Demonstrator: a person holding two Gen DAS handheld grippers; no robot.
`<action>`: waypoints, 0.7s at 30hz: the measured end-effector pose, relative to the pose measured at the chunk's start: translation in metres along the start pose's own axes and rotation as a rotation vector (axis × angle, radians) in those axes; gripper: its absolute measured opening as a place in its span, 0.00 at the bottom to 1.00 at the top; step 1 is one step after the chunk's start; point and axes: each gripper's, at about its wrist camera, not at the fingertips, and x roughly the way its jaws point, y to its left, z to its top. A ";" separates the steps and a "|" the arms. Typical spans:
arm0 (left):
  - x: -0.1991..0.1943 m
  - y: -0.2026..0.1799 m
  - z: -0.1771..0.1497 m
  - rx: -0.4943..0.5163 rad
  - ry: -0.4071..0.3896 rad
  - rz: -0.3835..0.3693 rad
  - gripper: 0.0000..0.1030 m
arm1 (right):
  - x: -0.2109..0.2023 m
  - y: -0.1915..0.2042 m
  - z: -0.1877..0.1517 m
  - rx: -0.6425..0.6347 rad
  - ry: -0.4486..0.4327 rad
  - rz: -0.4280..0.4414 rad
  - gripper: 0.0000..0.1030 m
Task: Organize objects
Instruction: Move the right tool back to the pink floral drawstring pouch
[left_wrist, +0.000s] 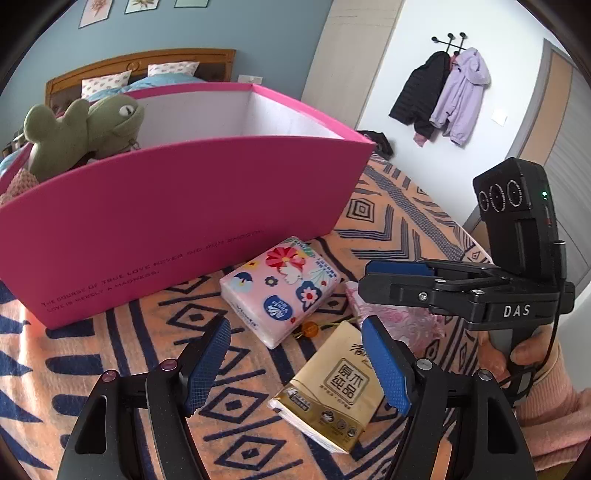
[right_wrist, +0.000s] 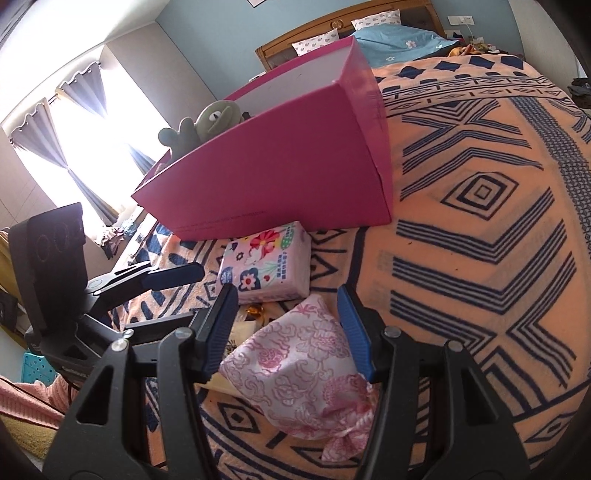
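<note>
A pink open box (left_wrist: 166, 206) stands on the patterned blanket, with a green plush frog (left_wrist: 85, 129) at its left end; the box also shows in the right wrist view (right_wrist: 295, 166). In front of it lie a floral tissue pack (left_wrist: 280, 288), a gold tissue pack (left_wrist: 332, 387) and a pink patterned pouch (right_wrist: 295, 373). My left gripper (left_wrist: 295, 362) is open just above the gold pack. My right gripper (right_wrist: 288, 325) is open around the pouch, one finger on each side; it also shows in the left wrist view (left_wrist: 399, 280).
The orange and navy blanket (right_wrist: 480, 240) spreads wide to the right of the box. A small gold trinket (left_wrist: 310, 328) lies between the packs. A wooden bed (left_wrist: 147, 70) stands behind, and jackets (left_wrist: 443, 96) hang on the wall.
</note>
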 end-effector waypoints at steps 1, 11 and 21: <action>0.001 0.001 0.000 -0.004 0.003 0.000 0.73 | 0.000 0.001 0.000 -0.002 0.001 0.000 0.56; 0.002 -0.013 -0.005 0.041 0.017 -0.028 0.73 | -0.014 -0.010 -0.007 0.029 -0.010 -0.030 0.56; 0.005 -0.033 -0.006 0.112 0.029 -0.056 0.73 | -0.041 -0.026 -0.028 0.081 -0.008 -0.063 0.61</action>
